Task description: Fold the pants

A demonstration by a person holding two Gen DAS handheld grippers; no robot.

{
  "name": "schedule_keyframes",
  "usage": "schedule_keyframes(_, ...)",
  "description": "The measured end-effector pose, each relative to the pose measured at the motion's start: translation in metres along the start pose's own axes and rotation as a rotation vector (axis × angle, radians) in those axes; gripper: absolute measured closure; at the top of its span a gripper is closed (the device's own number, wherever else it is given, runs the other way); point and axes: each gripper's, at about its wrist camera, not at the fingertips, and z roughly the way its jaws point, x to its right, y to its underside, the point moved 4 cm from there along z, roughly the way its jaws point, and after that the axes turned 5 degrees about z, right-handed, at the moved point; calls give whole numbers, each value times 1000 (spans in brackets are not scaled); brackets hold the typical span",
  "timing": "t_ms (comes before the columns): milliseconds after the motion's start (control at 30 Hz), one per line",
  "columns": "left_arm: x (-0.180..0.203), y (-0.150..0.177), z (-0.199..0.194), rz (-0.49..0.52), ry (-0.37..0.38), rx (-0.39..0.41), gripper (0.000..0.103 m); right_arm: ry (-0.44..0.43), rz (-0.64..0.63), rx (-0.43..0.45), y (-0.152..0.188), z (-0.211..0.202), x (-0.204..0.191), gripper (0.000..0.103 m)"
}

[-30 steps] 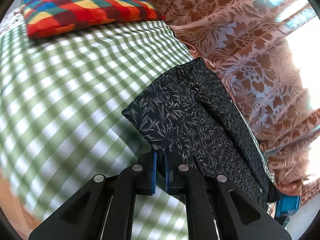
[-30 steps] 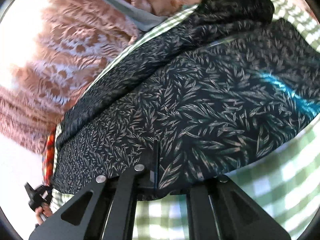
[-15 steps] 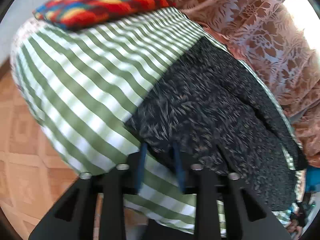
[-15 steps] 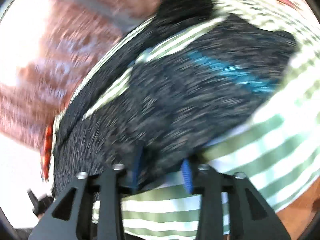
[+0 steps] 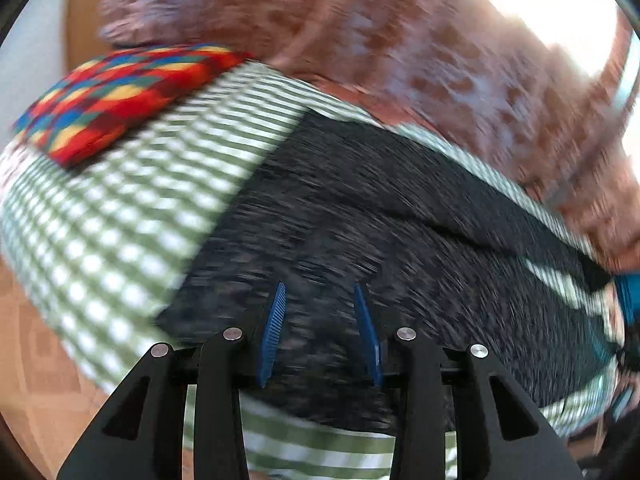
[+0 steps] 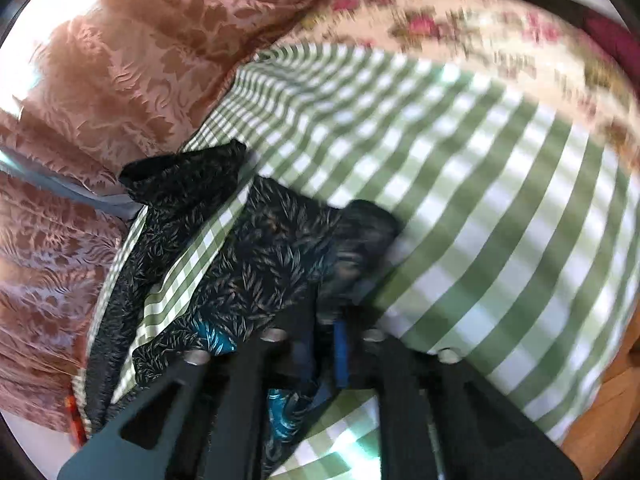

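The dark leaf-print pants [image 5: 400, 220] lie spread on the green checked bedsheet [image 5: 132, 208]; this view is blurred. My left gripper [image 5: 322, 334] hovers over their near edge. Its blue pads [image 5: 276, 332] stand apart and do not press the cloth seen between them. In the right wrist view the pants [image 6: 264, 264] run away to the left in two strips, with sheet between them. A teal inner side shows near the fingers. My right gripper [image 6: 326, 340] is shut, and a dark bunch of the pants sits at its tips and drapes over its left finger.
A red, yellow and blue checked pillow [image 5: 120, 92] lies at the bed's far left. Pink patterned curtains [image 5: 400, 40] [image 6: 140, 60] hang along the far side. A floral cover [image 6: 480, 28] borders the sheet [image 6: 480, 200]. Wooden floor [image 5: 40, 340] shows beyond the bed's edge.
The left gripper opened, let go of the pants' edge and drew back while rolling. The right gripper opened, swung along the bed and shut again on a bunch of the pants.
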Motion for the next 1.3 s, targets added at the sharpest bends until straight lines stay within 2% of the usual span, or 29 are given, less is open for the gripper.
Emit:
schedule_keyframes(67, 18, 9, 17, 81, -1, -56, 68, 36, -40, 47, -1, -17, 2, 99)
schedule_keyframes(167, 24, 27, 45, 91, -17, -171, 68, 116, -72, 57, 4, -26, 20, 99)
schedule_keyframes(233, 23, 33, 47, 92, -20, -158, 68, 162, -67, 25, 13, -20, 36, 99)
schedule_keyframes(333, 19, 35, 45, 74, -4, -173, 68, 177, -49, 12, 22, -19, 48, 97)
schedule_keyframes(367, 16, 33, 44, 60, 13, -177, 68, 178, -47, 15, 22, -20, 47, 93)
schedule_keyframes(433, 14, 28, 41, 45, 22, -170, 68, 189, -39, 22, 20, -25, 46, 70)
schedule_keyframes(467, 13, 24, 39, 32, 29, -155, 68, 208, -39, 42, 16, -29, 45, 50)
schedule_keyframes(500, 11, 17, 34, 11, 41, -128, 68, 240, -47, 92, 12, -39, 43, 44)
schedule_keyframes(533, 9, 9, 32, -3, 46, -108, 65, 255, -61, 128, 8, -46, 37, 44)
schedule_keyframes(567, 4, 2, 29, -20, 50, -85, 54, 261, -75, 156, 6, -52, 30, 44)
schedule_keyframes(600, -1, -6, 26, -38, 54, -62, 50, 250, -96, 182, 4, -57, 18, 42)
schedule_keyframes(667, -9, -26, 26, -72, 62, -32, 48, 194, -141, 184, 9, -58, -10, 37)
schedule_keyframes(767, -16, -55, 34, -99, 52, -8, 48, 72, -254, 111, 34, -44, -69, 36)
schedule_keyframes(967, -30, -109, 67, -99, 16, -3, 48, -151, -492, -94, 118, 5, -186, 35)
schedule_keyframes(1100, -44, -140, 100, -94, -47, -30, 48, -213, -565, -158, 155, 26, -224, 35)
schedule_keyframes(1133, -47, -145, 107, -95, -57, -35, 46, -223, -578, -168, 161, 31, -231, 35)
schedule_keyframes(1167, -52, -154, 120, -96, -68, -50, 38, -229, -585, -178, 165, 35, -235, 35)
schedule_keyframes(1200, -54, -159, 127, -99, -74, -61, 35, -234, -588, -190, 168, 41, -239, 34)
schedule_keyframes(1300, -62, -180, 160, -101, -104, -99, 35, -213, -606, -221, 182, 55, -240, 32)
